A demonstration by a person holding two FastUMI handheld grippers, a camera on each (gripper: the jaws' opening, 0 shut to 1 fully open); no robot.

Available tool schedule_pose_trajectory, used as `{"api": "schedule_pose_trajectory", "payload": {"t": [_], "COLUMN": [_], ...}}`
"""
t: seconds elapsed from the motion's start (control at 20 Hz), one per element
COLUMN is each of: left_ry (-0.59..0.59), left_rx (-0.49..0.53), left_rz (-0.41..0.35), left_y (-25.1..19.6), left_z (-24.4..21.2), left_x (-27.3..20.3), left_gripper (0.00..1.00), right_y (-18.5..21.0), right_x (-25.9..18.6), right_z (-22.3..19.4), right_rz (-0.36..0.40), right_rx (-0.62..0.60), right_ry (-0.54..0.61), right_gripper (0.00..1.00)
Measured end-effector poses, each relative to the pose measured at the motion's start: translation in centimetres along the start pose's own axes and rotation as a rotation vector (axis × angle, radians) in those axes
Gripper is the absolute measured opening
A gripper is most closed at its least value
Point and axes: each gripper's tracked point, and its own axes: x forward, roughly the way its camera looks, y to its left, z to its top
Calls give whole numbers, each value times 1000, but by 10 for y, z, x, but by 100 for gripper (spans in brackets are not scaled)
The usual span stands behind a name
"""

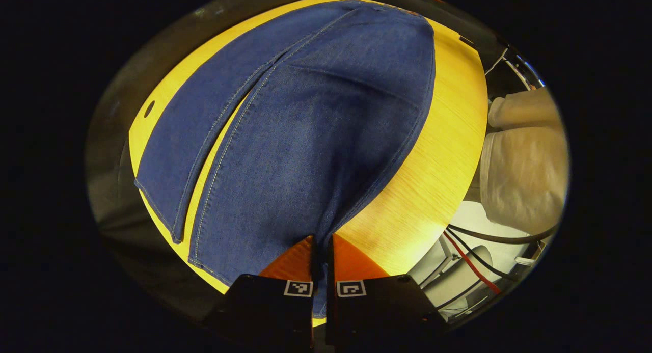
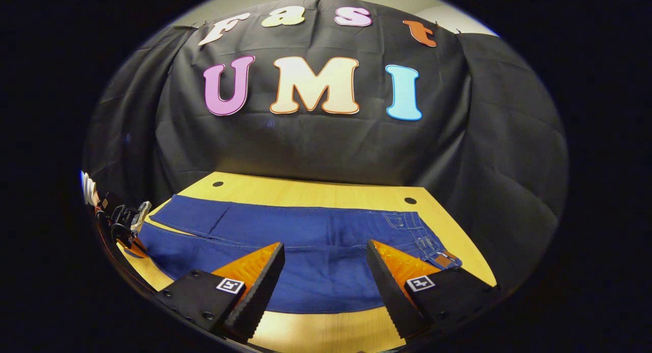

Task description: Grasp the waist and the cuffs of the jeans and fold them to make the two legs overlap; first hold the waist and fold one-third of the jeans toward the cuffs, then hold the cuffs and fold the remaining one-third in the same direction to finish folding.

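jeans (image 2: 316, 241) lie flat along the wooden table (image 2: 316, 192), legs still side by side with a strip of tabletop showing between them in the left gripper view; waist end toward the right in the right gripper view, cuffs toward the left

step in hand, as i judge it: the very first fold, bringing one leg over the other. no leg overlap yet, thirds not begun

left gripper (image 1: 322, 251): fingers pressed nearly together, only a thin slit between them, with the denim of the near leg's cuff end drawn into that slit. reads as a pinch on the cuff hem; fabric rises into a slight ridge toward the fingers

right gripper (image 2: 325, 271): fingers spread wide, hovering over the near edge of the jeans by the seat, left of the waistband (image 2: 433, 251). nothing between them, no contact that i can see

left gripper also visible far off in the right gripper view, at the cuff end, small and hard to read

next move calls for: right gripper shifting to the waistband's near corner and closing on it, then both ends lifted together and carried across so the near leg lands square on the far one
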Motion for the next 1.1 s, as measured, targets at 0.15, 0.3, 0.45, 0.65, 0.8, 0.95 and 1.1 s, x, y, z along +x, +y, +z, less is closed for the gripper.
{"api": "schedule_pose_trajectory", "payload": {"t": [0.15,0.3,0.45,0.65,0.8,0.95,1.1], "left_ry": [17,1,-2,32,47,76,97], "left_rx": [-34,-42,-111,-181,-215,-232,-228], "left_rz": [-10,-21,-10,11,15,-2,-14], "left_y": [1,2,5,5,5,5,7], "left_z": [0,1,2,2,4,5,4], "left_x": [2,1,4,2,1,1,2], "left_gripper": [0,0,0,0,0,0,0], "right_y": [-9,-36,-71,-103,-118,-140,-153], "right_x": [7,16,22,27,31,42,51], "right_z": [-18,-51,-93,-142,-161,-176,-184], "right_rz": [37,47,67,153,231,258,289], "right_rx": [-26,-87,-208,-315,-407,-516,-597], "right_ry": [46,149,295,476,565,636,685], "right_gripper": [99,99,100,100,100,100,100]}}
